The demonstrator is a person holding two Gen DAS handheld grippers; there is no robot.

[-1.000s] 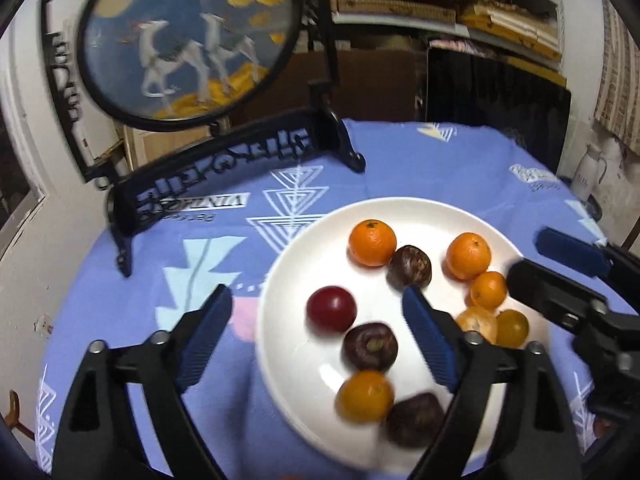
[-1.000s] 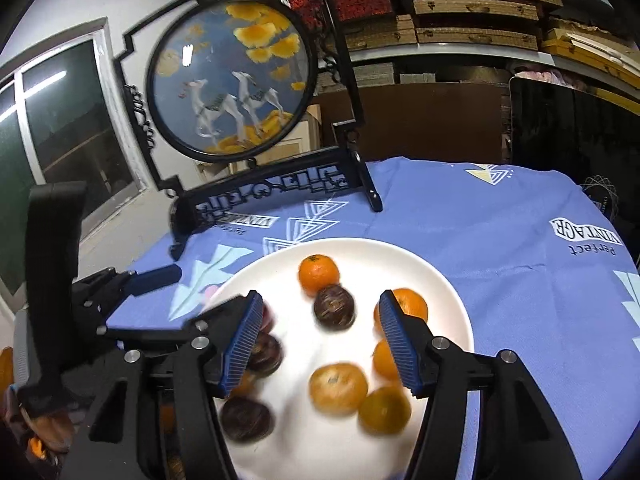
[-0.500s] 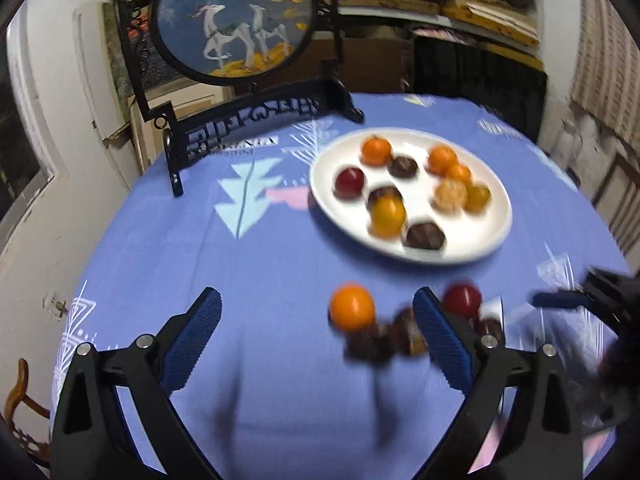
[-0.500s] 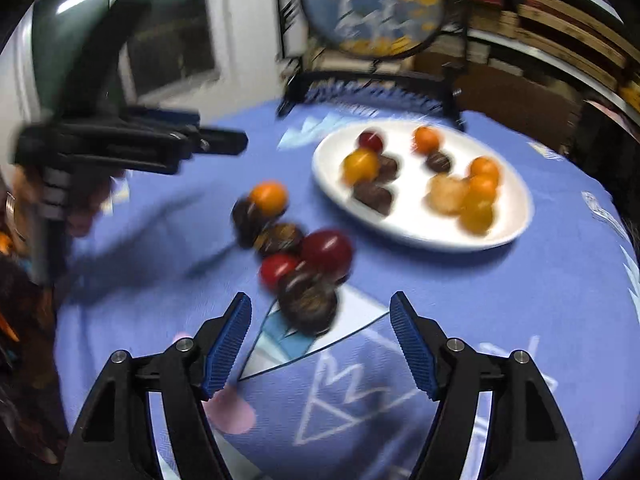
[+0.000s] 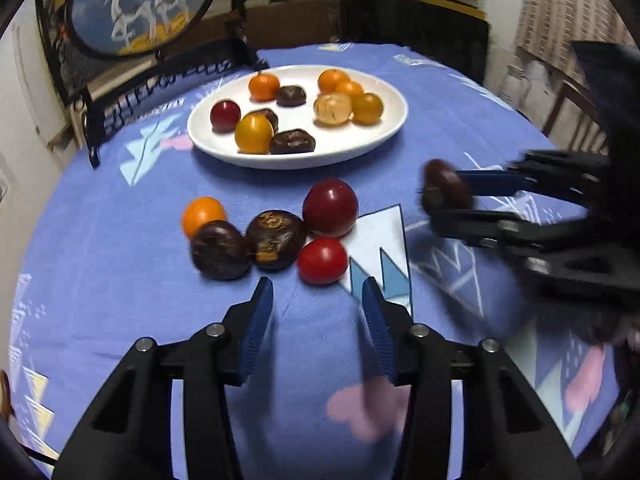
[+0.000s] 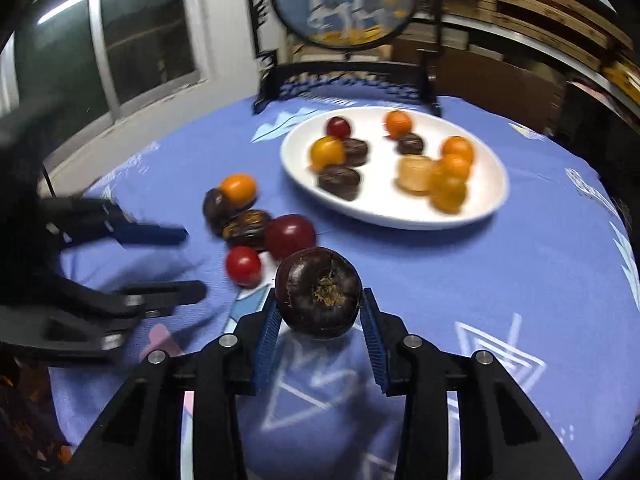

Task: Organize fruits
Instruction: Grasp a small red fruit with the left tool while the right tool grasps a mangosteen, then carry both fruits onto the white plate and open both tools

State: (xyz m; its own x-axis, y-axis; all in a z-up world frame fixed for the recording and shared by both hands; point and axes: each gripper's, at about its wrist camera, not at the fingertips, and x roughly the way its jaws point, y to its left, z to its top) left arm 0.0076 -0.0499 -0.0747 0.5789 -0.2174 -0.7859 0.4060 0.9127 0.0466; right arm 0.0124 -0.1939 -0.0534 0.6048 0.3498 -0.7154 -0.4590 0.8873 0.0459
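While the left wrist view is being examined, the left gripper (image 5: 318, 292) is being seen with its jaws closing, much narrower than half a second ago. Nothing is being held between them. The small red fruit (image 5: 322, 261) is lying just beyond the tips, in a loose cluster of five fruits on the blue tablecloth (image 5: 120, 240). The white plate (image 5: 360, 140) behind is being filled with ten fruits: orange, dark and one red.

In the right wrist view, the right gripper (image 6: 320, 295) is being clenched on the dark fruit (image 6: 318, 292), which was lying free on the cloth half a second ago. One piece is therefore judged as being taken for sorting. Whether it is being lifted off the cloth cannot be told. The plate (image 6: 480, 208) is standing well apart, beyond the cluster.
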